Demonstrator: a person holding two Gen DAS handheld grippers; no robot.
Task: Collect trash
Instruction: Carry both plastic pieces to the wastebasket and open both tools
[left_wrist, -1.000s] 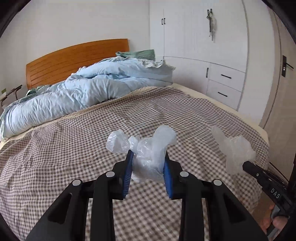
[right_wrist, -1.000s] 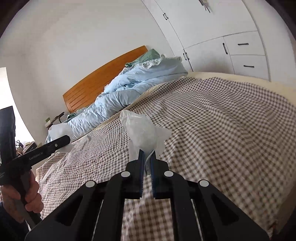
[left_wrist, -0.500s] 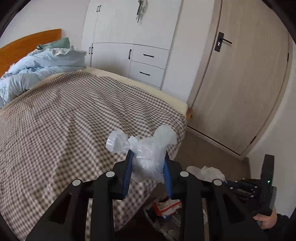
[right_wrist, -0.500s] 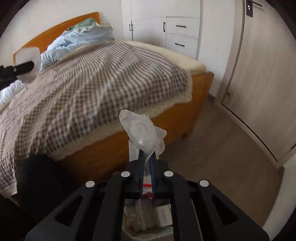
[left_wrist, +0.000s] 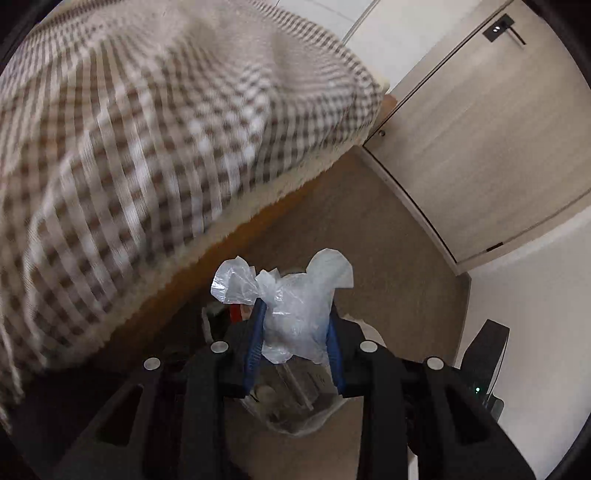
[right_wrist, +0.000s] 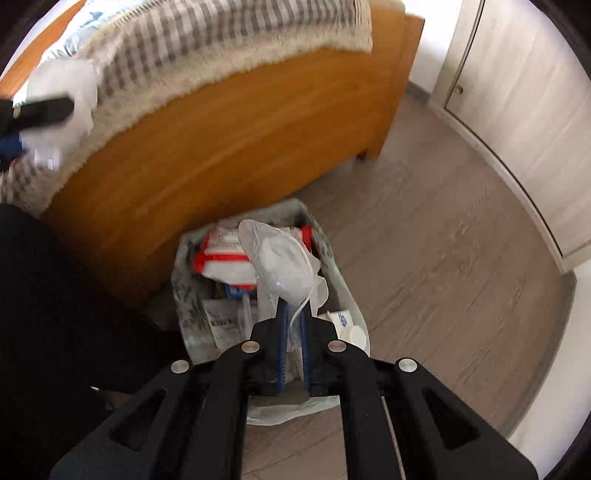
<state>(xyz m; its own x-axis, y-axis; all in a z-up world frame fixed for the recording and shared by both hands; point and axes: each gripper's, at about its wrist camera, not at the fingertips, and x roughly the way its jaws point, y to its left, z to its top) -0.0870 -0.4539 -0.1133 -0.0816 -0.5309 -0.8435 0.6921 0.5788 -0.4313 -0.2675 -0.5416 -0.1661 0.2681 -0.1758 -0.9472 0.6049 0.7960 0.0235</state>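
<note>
I'm at the drop-off step: my right gripper (right_wrist: 291, 321) pinches a plastic wrapper (right_wrist: 282, 264) directly over the trash bag (right_wrist: 347, 295) beside the bed (right_wrist: 229, 122). My left gripper (left_wrist: 295, 332) clamps a crumpled plastic bag (left_wrist: 295, 306) above the same opening. Next, I judge, both must part their fingers to release.

Trash bag (right_wrist: 343, 295) sits on floor (right_wrist: 461, 258) just before bed frame (right_wrist: 229, 125). Packets (right_wrist: 225, 258) lie inside. Door (right_wrist: 524, 110) stands right of bed, beyond floor.
</note>
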